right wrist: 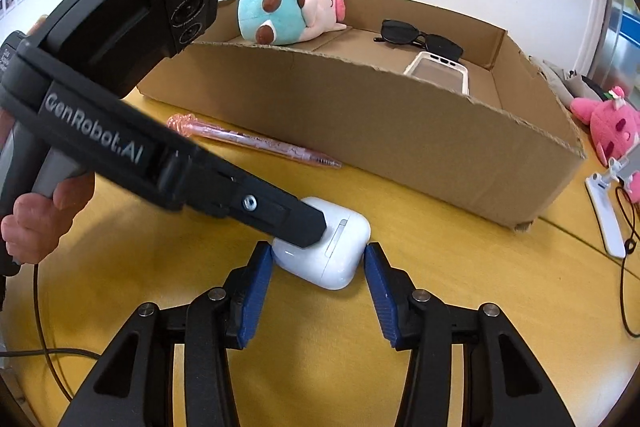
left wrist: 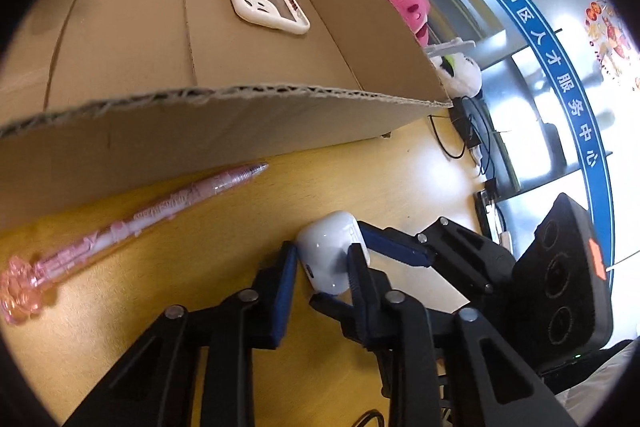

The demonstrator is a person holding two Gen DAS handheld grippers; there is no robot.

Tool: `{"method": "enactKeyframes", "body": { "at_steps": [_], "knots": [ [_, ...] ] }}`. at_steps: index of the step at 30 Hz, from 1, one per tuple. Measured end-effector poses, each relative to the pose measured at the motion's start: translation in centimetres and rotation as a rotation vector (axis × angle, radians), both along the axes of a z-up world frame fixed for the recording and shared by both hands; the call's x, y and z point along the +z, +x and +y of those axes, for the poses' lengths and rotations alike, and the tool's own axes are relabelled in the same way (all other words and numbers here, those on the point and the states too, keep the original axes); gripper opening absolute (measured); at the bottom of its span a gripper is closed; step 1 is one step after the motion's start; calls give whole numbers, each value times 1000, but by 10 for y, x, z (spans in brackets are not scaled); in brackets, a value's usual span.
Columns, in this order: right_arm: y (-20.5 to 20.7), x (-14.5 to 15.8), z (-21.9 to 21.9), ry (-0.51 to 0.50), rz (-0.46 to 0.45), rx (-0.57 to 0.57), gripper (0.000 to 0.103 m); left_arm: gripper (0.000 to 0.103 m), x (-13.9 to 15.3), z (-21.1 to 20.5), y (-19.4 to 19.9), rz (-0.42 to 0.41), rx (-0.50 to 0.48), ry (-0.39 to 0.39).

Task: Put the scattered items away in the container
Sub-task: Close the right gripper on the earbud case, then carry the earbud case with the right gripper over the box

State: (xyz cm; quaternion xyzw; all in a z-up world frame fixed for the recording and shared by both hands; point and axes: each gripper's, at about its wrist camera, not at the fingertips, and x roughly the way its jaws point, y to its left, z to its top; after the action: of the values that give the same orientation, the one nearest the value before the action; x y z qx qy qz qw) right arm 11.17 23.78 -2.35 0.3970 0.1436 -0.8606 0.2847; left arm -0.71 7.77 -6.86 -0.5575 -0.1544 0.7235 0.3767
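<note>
Both views are bright and evenly lit. Fisheye distortion bends straight edges, notably the cardboard box [right wrist: 400,131] rim, and black vignette fills the corners. Overexposed glare washes out the glass wall [left wrist: 532,115] in the left view. Soft highlights sit on the white earbud case [right wrist: 332,247]; faint, diffuse shadows fall on the yellow worktop [right wrist: 460,287]. The pink pen [left wrist: 132,223] appears slightly blurred.

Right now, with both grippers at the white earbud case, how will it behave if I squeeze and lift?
The earbud case looks glossy and rounded, so it may slip or squirt out from between the pads. It is small, hard-shelled and probably light. The left gripper looks closed on it while the right gripper brackets it open; a second, crosswise squeeze could twist it on the table.
</note>
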Motion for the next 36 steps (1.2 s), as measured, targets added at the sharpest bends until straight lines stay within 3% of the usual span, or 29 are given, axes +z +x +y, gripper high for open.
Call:
{"method": "enactKeyframes", "body": {
  "at_steps": [5,14,25,30,36],
  "knots": [
    [7,8,5,-27,22,-14,51,14,20,-4,6,47,20,20],
    [6,58,-11,-72,135,22,51,14,76,-30,4,170,61,67],
    [-22,124,-69,-93,280,130,51,14,149,-83,-16,344,116,45],
    [-42,137,-96,-106,282,168,51,14,162,-109,-37,361,134,26],
    [-68,136,-131,-109,234,215,51,14,155,-144,-59,332,179,19]
  ]
}}
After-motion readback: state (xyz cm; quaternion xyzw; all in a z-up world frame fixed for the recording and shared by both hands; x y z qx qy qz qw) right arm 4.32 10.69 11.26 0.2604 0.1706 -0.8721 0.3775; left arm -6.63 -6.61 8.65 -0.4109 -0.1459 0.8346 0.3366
